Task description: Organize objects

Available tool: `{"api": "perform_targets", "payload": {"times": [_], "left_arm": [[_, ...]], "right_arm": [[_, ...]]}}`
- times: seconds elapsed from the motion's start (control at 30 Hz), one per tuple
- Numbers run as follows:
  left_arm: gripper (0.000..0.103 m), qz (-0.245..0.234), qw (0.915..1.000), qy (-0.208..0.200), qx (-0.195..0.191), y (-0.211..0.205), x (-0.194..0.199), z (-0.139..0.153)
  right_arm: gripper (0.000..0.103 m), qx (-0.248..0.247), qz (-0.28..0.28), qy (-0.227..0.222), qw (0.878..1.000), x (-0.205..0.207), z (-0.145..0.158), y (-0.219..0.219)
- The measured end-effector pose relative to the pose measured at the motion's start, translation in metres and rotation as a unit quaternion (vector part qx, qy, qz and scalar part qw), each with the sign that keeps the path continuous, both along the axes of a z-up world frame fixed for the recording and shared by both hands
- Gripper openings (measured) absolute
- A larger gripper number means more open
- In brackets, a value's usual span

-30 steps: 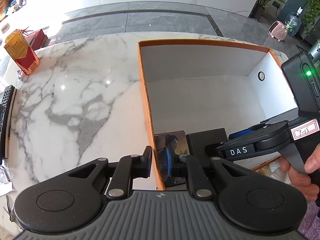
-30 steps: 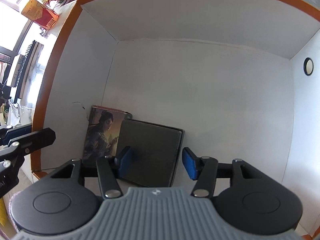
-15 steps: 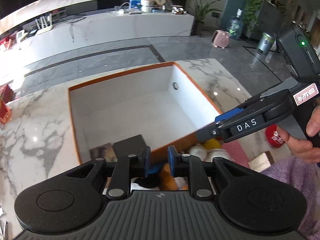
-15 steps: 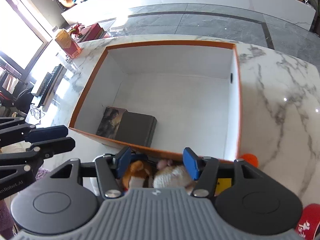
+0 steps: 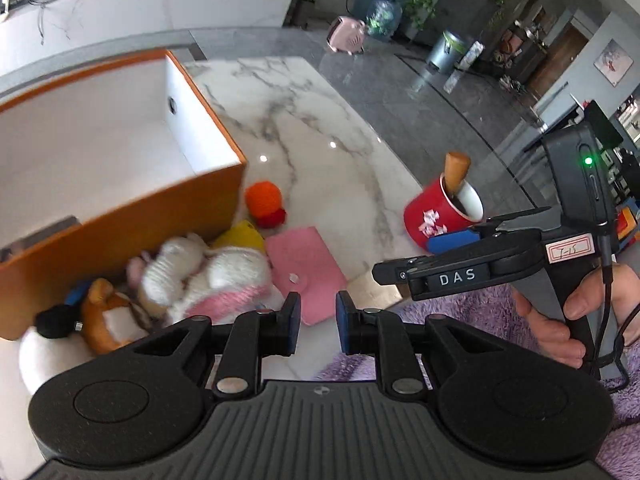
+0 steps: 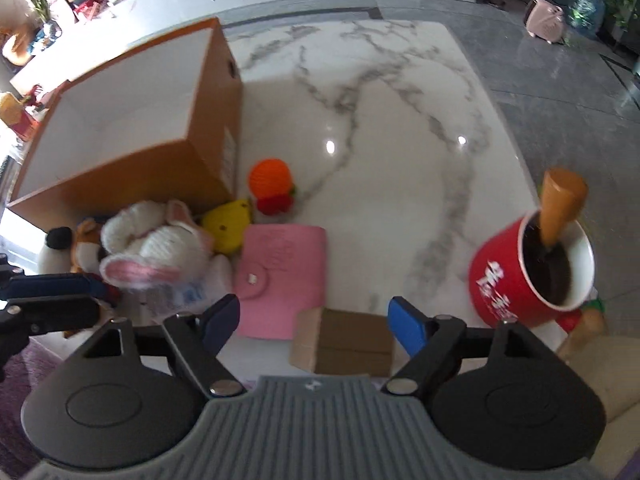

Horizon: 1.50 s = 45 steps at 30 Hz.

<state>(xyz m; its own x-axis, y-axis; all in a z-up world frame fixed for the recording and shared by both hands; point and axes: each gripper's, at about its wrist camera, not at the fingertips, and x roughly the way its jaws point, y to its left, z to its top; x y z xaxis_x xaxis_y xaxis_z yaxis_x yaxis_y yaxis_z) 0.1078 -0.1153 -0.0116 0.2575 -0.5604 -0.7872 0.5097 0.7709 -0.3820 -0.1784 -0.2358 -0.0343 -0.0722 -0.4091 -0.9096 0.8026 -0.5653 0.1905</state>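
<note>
An orange box [image 5: 120, 216] [image 6: 160, 160] with a white inside stands on the marble table. In front of it lies a pile of plush toys [image 5: 208, 276] [image 6: 152, 248], a pink wallet [image 5: 306, 272] [image 6: 280, 276], an orange knitted ball [image 5: 264, 200] [image 6: 270, 180] and a small brown cardboard box [image 6: 344, 344]. My right gripper [image 6: 314, 316] is open and empty, just above the brown box. My left gripper [image 5: 317, 320] is open with a narrow gap and empty, above the wallet's near edge. The right gripper also shows from the side in the left wrist view [image 5: 440, 264].
A red mug [image 5: 440, 216] [image 6: 528, 276] with a wooden-handled tool in it stands at the table's right edge. A purple fleece [image 5: 460, 312] lies at the near edge. Beyond the table is grey floor.
Both grippers have pulled back out of the orange box and swung right, over the loose objects in front of it. The right gripper's jaws have opened wider.
</note>
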Motion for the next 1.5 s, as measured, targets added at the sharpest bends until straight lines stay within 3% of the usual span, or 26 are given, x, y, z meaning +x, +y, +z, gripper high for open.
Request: {"api": "perform_targets", "payload": {"times": [0.1, 0.3, 0.37, 0.47, 0.57, 0.8, 0.97, 1.13, 1.3, 1.5], "left_arm": [[0.021, -0.005, 0.9997, 0.017, 0.018, -0.018, 0.001, -0.018], [0.024, 0.018, 0.9979, 0.041, 0.047, -0.035, 0.007, -0.04], [0.024, 0.021, 0.9974, 0.043, 0.054, -0.041, 0.008, -0.042], [0.029, 0.023, 0.997, 0.036, 0.064, -0.048, 0.01, -0.04], [0.036, 0.022, 0.9969, 0.033, 0.068, -0.056, 0.011, -0.038], [0.058, 0.028, 0.9957, 0.035, 0.081, -0.074, 0.019, -0.038], [0.076, 0.052, 0.9929, 0.061, 0.089, -0.085, 0.034, -0.045], [0.081, 0.067, 0.9882, 0.077, 0.114, -0.096, 0.046, -0.056], [0.081, 0.089, 0.9784, 0.123, 0.141, -0.099, 0.058, -0.075], [0.083, 0.097, 0.9723, 0.128, 0.17, -0.112, 0.066, -0.084]], "right_arm": [[0.09, 0.032, -0.008, -0.015, 0.999, -0.008, -0.025, 0.009], [0.09, 0.036, -0.015, -0.064, 0.997, -0.023, -0.049, 0.02], [0.082, 0.035, -0.009, -0.077, 0.996, -0.023, -0.055, 0.019], [0.063, 0.03, -0.008, -0.091, 0.995, -0.025, -0.059, 0.02], [0.063, 0.028, -0.007, -0.085, 0.996, -0.024, -0.059, 0.022], [0.062, 0.049, 0.008, -0.015, 0.999, -0.029, -0.051, 0.022], [0.062, 0.043, 0.003, -0.011, 0.999, -0.043, -0.05, 0.021], [0.062, 0.039, -0.003, -0.01, 0.999, -0.057, -0.05, 0.021], [0.062, 0.031, -0.001, -0.006, 1.0, -0.059, -0.051, 0.025], [0.062, 0.02, -0.005, -0.011, 1.0, -0.062, -0.052, 0.027]]}}
